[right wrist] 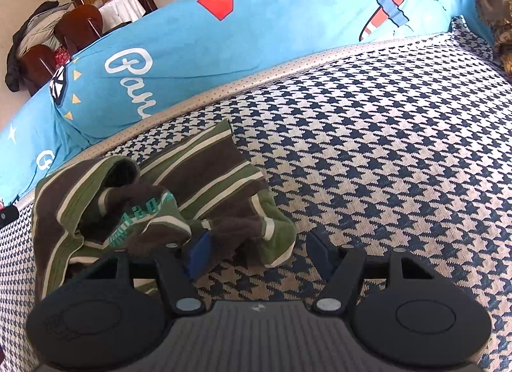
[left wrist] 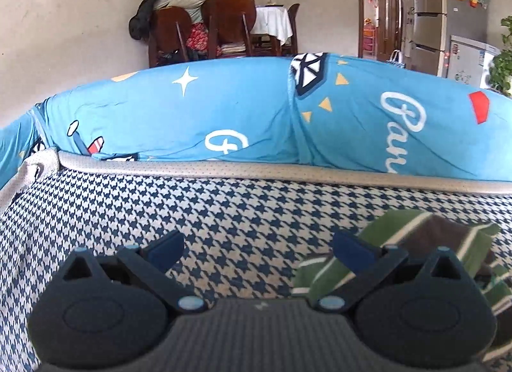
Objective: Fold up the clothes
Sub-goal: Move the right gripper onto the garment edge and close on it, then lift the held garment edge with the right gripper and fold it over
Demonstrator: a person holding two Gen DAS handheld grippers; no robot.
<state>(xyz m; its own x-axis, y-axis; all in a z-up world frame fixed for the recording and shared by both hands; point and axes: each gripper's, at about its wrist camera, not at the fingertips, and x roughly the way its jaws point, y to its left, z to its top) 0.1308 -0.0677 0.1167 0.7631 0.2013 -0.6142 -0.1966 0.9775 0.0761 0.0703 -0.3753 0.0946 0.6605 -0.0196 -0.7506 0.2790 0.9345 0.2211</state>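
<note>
A crumpled green, brown and white striped garment [right wrist: 204, 173] lies on the houndstooth sofa seat [right wrist: 384, 148], toward the left of the right wrist view. My right gripper [right wrist: 259, 252] stands open just in front of it. Its left fingertip [right wrist: 198, 253] is at the garment's near edge and a green corner lies partly between the jaws; the right fingertip is over bare seat. In the left wrist view, my left gripper [left wrist: 259, 250] is open above the seat [left wrist: 224, 212] with nothing between its fingers. The garment [left wrist: 448, 231] shows behind its right fingertip [left wrist: 352, 250].
A blue printed cover [left wrist: 224, 109] drapes the sofa back behind a grey piped edge [left wrist: 256, 170]. Beyond it stand wooden chairs [left wrist: 224, 26] piled with clothes, and a fridge [left wrist: 448, 13]. A brown fuzzy item [right wrist: 499, 20] sits at the seat's far right.
</note>
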